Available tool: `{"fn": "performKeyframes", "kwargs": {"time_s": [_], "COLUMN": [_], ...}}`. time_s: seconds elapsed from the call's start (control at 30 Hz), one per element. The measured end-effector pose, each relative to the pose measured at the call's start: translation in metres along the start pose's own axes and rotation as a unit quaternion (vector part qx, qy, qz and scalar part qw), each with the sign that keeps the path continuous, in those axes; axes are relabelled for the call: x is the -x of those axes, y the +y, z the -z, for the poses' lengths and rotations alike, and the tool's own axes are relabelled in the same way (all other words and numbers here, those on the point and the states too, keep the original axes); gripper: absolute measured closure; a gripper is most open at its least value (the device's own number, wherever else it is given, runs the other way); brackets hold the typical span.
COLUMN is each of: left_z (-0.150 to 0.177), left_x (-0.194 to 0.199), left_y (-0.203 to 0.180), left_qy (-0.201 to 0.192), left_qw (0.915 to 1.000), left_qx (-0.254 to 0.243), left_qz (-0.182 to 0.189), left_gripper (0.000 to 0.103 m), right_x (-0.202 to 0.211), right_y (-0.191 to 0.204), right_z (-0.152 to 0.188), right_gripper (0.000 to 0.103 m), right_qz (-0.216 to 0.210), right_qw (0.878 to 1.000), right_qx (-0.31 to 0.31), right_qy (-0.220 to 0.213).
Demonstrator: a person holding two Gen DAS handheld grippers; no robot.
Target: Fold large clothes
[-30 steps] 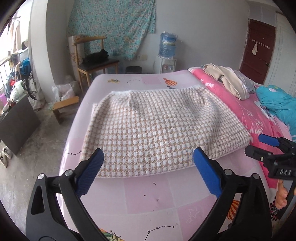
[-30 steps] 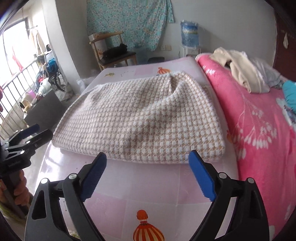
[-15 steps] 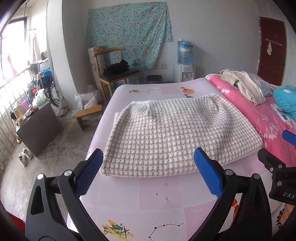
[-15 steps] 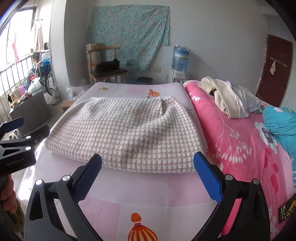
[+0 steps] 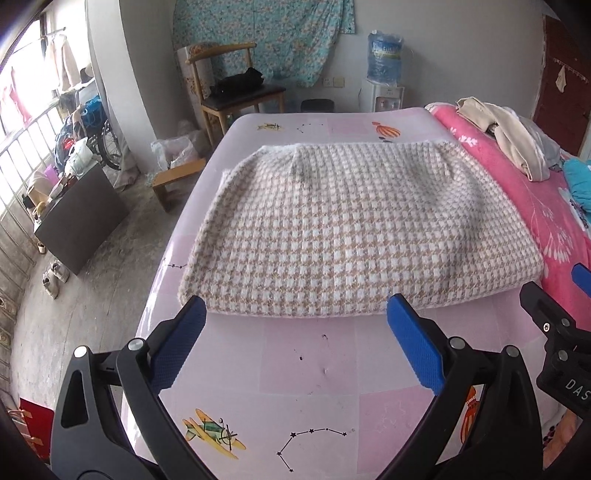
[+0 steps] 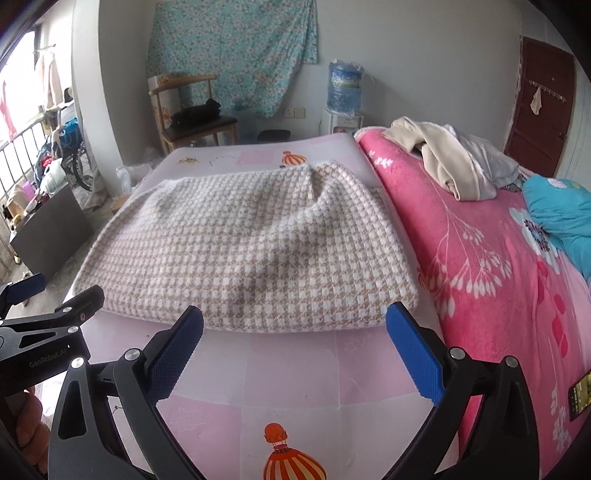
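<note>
Folded houndstooth garment (image 5: 354, 229), beige and white knit, lies flat on the pink printed bed sheet (image 5: 317, 373), filling the centre of the left wrist view. In the right wrist view the same garment (image 6: 251, 243) sits centre-left, its right edge just beside the bright pink floral blanket (image 6: 491, 266).

Left gripper (image 5: 295, 332): jaws wide apart, nothing between them, blue pads (image 5: 177, 347) at lower frame, tips near the garment's near folded edge; cannot tell if they touch it. Right gripper (image 6: 293, 330): jaws also spread wide, empty, tips near the same near edge. Each gripper shows in the other's view: the right one at the right edge of the left wrist view, the left one at the left edge of the right wrist view, with part of a hand (image 6: 26, 424) at lower left.

Upper right of the right wrist view: pile of cream and grey clothes (image 6: 443, 162) on the blanket, teal bedding (image 6: 561, 218) at the right edge. Background: wooden chair (image 5: 236, 92) with a black item on the seat, water dispenser (image 5: 384, 74), floral cloth (image 5: 266, 33) on the wall, dark red door (image 6: 543, 107).
</note>
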State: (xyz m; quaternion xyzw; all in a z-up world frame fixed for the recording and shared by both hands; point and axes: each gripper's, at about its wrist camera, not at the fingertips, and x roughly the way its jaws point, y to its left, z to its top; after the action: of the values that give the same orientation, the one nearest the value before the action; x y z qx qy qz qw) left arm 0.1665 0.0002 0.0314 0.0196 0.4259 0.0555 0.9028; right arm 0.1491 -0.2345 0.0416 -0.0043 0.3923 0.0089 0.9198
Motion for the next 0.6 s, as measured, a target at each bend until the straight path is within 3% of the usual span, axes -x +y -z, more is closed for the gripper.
{"fn": "performKeyframes", "kwargs": {"time_s": [0.27, 0.6], "left_z": [0.003, 0.004], "left_x": [-0.011, -0.013], "left_y": [-0.004, -0.011], "left_qy": [0.03, 0.04], "left_qw": [0.9995, 0.9992], "left_qx": [0.006, -0.006], "left_qz": [0.003, 0.004], "left_gripper": [0.008, 0.008], "right_x": [-0.011, -0.018], "right_y": [0.002, 0.006], "right_z": [0.0, 0.005], "right_gripper": [0.006, 0.006], "right_qz": [-0.002, -0.001], "right_qw": [1.0, 0.999], "right_qx": [0.003, 0.007], "right_qy": [0.021, 0.045]}}
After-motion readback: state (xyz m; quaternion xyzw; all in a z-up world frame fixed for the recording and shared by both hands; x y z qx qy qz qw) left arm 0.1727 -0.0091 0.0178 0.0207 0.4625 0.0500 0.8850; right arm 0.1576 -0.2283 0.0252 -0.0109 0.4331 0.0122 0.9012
